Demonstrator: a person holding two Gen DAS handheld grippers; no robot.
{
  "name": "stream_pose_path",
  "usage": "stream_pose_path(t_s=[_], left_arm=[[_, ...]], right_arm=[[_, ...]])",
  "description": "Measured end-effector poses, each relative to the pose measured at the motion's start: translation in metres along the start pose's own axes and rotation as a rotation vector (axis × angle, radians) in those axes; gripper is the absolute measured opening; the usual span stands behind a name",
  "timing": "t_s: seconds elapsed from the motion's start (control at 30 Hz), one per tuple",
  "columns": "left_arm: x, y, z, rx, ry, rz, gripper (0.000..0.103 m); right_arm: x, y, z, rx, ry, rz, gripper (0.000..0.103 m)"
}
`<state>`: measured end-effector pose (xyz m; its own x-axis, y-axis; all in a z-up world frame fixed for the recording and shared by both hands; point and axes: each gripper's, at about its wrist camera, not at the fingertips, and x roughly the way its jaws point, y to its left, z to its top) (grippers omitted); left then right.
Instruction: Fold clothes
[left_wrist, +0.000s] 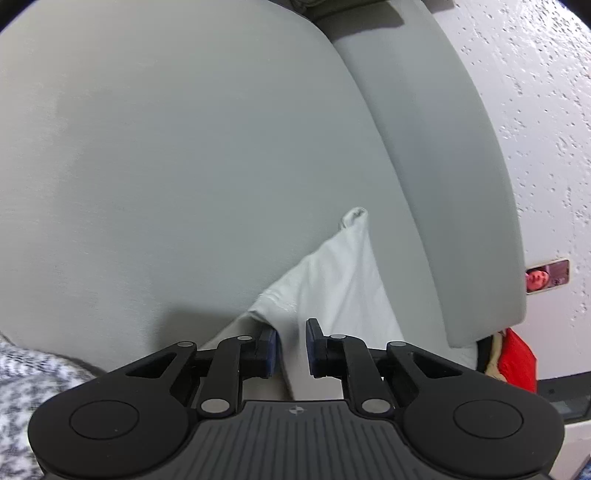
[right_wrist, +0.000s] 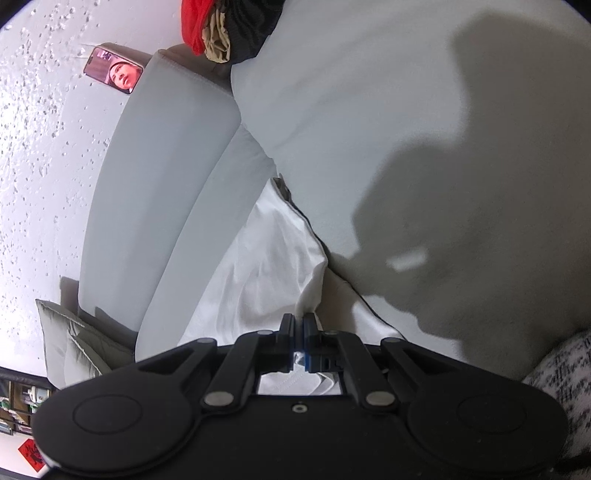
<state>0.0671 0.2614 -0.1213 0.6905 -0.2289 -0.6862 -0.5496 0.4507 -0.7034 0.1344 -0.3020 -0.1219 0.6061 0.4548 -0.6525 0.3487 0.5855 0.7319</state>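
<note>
Item: your left gripper (left_wrist: 291, 345), jaws apart with a gap showing, a fold of the white garment (left_wrist: 332, 280) between its pads, not visibly pinched. Item: your right gripper (right_wrist: 298, 332), clenched on the garment's edge. Location: garment on the grey sofa seat (left_wrist: 184, 147), long axis running away from both grippers toward the backrest (left_wrist: 443, 166); both hands at its near end.

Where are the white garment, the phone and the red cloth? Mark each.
White garment (right_wrist: 266, 266): right wrist view, on its creased middle.
Phone (right_wrist: 113, 70): right wrist view, on its lit screen.
Red cloth (left_wrist: 517, 360): left wrist view, on its visible middle, beside the cushion end.
</note>
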Motion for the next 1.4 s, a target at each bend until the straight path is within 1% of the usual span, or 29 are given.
stream_pose_path(t_s=[0.1,0.17,0.37,0.43,0.47,0.53,0.63,0.7,0.77,0.87,0.93,1.07,1.2,1.3,1.33,1.37,1.4], left_arm=[[-0.007,-0.001,0.001,0.022,-0.029,0.027,0.012],[-0.009,-0.005,0.002,0.061,-0.047,0.042,0.000],[-0.017,-0.051,0.000,0.303,-0.079,0.102,0.000],[-0.024,-0.064,0.002,0.365,-0.095,0.136,0.000],[-0.028,-0.071,0.003,0.381,-0.099,0.141,0.000],[-0.040,-0.079,0.008,0.378,-0.102,0.125,0.000],[-0.061,-0.085,0.019,0.329,-0.105,0.086,0.000],[-0.073,-0.086,0.022,0.309,-0.113,0.077,0.000],[-0.083,-0.085,0.020,0.330,-0.115,0.096,0.000],[-0.096,-0.070,0.002,0.409,-0.113,0.167,0.000],[-0.091,-0.061,-0.012,0.453,-0.095,0.229,0.000],[-0.074,-0.039,-0.034,0.488,-0.045,0.319,0.000],[-0.068,-0.034,-0.047,0.551,-0.051,0.391,0.000],[-0.057,-0.041,-0.045,0.591,-0.042,0.447,0.000],[-0.051,-0.042,-0.046,0.613,-0.028,0.476,0.001],[-0.047,-0.043,-0.050,0.633,-0.014,0.501,0.004],[-0.046,-0.044,-0.054,0.656,-0.014,0.520,0.006]], right_arm=[[-0.001,-0.002,0.000,0.003,-0.003,0.002,0.005],[-0.001,-0.002,0.000,0.003,-0.005,0.001,0.005],[-0.006,0.016,0.000,-0.081,-0.036,-0.038,0.004],[-0.012,0.026,0.004,-0.091,-0.047,-0.056,0.004],[-0.014,0.031,0.006,-0.095,-0.051,-0.065,0.004],[-0.025,0.038,0.013,-0.072,-0.054,-0.051,0.004],[-0.046,0.051,0.025,-0.057,-0.067,-0.017,0.004],[-0.061,0.058,0.031,-0.054,-0.078,-0.005,0.004],[-0.071,0.061,0.034,-0.051,-0.078,0.007,0.004],[-0.083,0.059,0.031,-0.077,-0.062,-0.002,0.004],[-0.085,0.054,0.024,-0.114,-0.055,-0.039,0.004],[-0.075,0.039,0.008,-0.155,-0.028,-0.130,0.004],[-0.067,0.028,-0.009,-0.177,-0.010,-0.186,0.004],[-0.059,0.030,-0.021,-0.271,0.000,-0.273,0.004],[-0.056,0.030,-0.024,-0.304,0.004,-0.302,0.004],[-0.054,0.031,-0.028,-0.336,0.007,-0.332,0.004],[-0.051,0.035,-0.031,-0.376,0.006,-0.368,0.004]])
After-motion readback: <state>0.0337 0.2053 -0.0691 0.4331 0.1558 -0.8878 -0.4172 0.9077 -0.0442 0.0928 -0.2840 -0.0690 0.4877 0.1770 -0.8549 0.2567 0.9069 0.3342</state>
